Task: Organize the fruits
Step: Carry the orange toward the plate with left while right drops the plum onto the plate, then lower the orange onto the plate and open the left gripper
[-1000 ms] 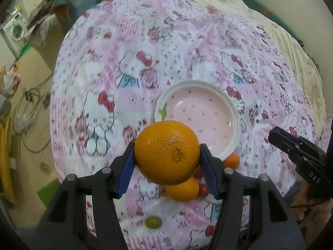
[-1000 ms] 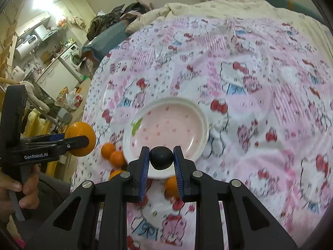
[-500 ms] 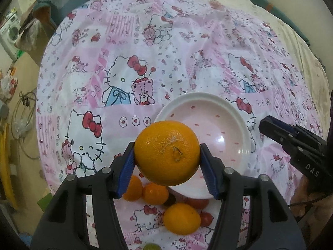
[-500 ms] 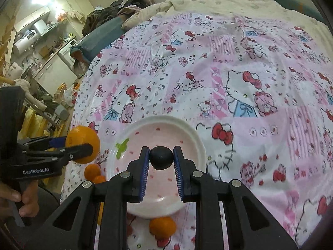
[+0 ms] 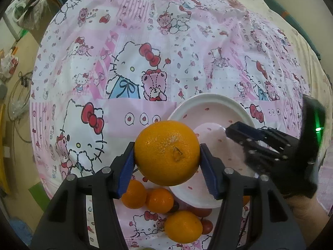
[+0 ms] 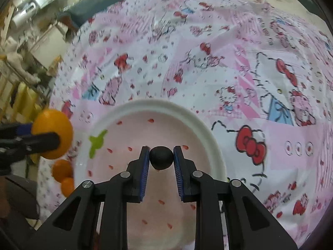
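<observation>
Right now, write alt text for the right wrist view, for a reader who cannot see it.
The right tongs grip a small dark round fruit over a pink plate with red spots on a cartoon-cat cloth. At the left edge, the left tongs hold a big orange, with two smaller oranges on the cloth below it.

Two black plastic grippers, left gripper (image 5: 166, 156) and right gripper (image 6: 161, 158), with blue ribbed pads (image 5: 124, 173), silver screws (image 6: 196, 174), and a green light (image 5: 318, 128).

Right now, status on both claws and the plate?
Left claw shut on big orange. Right claw shut on dark fruit, over plate. Plate bare, nothing blocking.
</observation>
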Motion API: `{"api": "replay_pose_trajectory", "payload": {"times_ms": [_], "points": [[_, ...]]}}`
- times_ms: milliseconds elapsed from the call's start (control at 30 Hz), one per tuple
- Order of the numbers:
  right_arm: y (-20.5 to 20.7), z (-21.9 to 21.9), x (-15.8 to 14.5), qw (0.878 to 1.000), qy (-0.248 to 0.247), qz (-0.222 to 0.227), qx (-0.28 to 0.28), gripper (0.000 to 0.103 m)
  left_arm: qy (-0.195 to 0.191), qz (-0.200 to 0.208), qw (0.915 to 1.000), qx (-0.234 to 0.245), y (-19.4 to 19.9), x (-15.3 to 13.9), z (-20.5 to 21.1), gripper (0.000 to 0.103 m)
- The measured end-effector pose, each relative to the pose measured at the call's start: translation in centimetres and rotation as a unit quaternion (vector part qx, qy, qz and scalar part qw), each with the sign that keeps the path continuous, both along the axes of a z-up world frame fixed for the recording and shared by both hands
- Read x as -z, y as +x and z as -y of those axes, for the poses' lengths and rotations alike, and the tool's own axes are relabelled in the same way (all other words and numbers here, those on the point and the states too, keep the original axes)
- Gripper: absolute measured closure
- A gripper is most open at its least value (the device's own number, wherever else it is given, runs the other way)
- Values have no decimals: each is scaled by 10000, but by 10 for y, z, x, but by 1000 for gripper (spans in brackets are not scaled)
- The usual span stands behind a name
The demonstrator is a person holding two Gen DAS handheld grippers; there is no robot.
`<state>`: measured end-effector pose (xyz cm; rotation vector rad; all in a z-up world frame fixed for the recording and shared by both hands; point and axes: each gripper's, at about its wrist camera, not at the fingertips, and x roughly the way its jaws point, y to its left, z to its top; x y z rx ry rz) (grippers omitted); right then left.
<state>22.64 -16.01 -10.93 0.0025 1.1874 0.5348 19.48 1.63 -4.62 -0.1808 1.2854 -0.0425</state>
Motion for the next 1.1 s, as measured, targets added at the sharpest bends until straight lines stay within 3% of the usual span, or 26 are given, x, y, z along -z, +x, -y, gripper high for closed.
{"api": "replay_pose_trajectory", "payload": {"times_ms": [133, 467, 700, 767, 1000, 1100], "points": [[1, -7, 9, 9996, -266, 91, -79, 78, -24, -28, 10000, -7, 2, 0, 1, 48], [5, 4, 8, 9996, -211, 59, 192, 75, -15, 23, 10000, -44, 3, 0, 2, 48], [-1, 33, -28, 9972, 251, 149, 686, 58, -61, 91, 9998, 175, 5, 10, 15, 48], [-7, 48, -42, 9944, 429, 162, 948, 46, -170, 93, 9994, 271, 6, 13, 22, 48], [-36, 80, -67, 9880, 626, 111, 1404, 32, -488, 165, 9966, 650, 21, 25, 55, 48], [-45, 89, -66, 9853, 677, 25, 1566, 32, -462, 144, 9963, 705, 29, 34, 65, 48]]}}
